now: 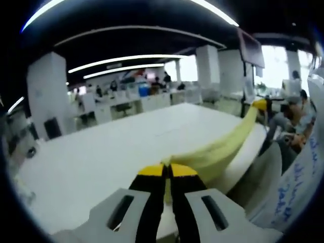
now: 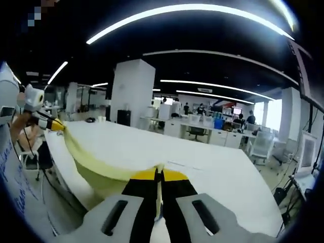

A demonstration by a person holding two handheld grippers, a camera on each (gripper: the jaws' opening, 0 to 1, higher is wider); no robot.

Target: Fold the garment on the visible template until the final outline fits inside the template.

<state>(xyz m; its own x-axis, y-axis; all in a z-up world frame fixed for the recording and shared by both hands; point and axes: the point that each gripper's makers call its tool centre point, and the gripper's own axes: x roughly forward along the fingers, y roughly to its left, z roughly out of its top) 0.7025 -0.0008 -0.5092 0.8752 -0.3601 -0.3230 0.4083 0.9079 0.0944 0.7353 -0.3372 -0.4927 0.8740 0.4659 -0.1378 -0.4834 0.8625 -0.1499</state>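
Observation:
A pale yellow garment (image 1: 223, 149) hangs stretched between the two grippers above the near edge of a long white table (image 1: 111, 147). My left gripper (image 1: 167, 170) is shut on one end of it, black jaws with yellow tips pinching the cloth. In the left gripper view the garment runs up and right to the other gripper's yellow tip (image 1: 259, 104). My right gripper (image 2: 158, 175) is shut on the other end of the garment (image 2: 101, 157), which sags leftward to the left gripper (image 2: 50, 123) at the left edge.
The white table (image 2: 202, 162) stretches away toward an open office with desks, chairs and white pillars (image 2: 132, 91). People sit at the right (image 1: 296, 119) beside the table. A white sleeve with blue writing (image 1: 298, 182) shows at the right edge.

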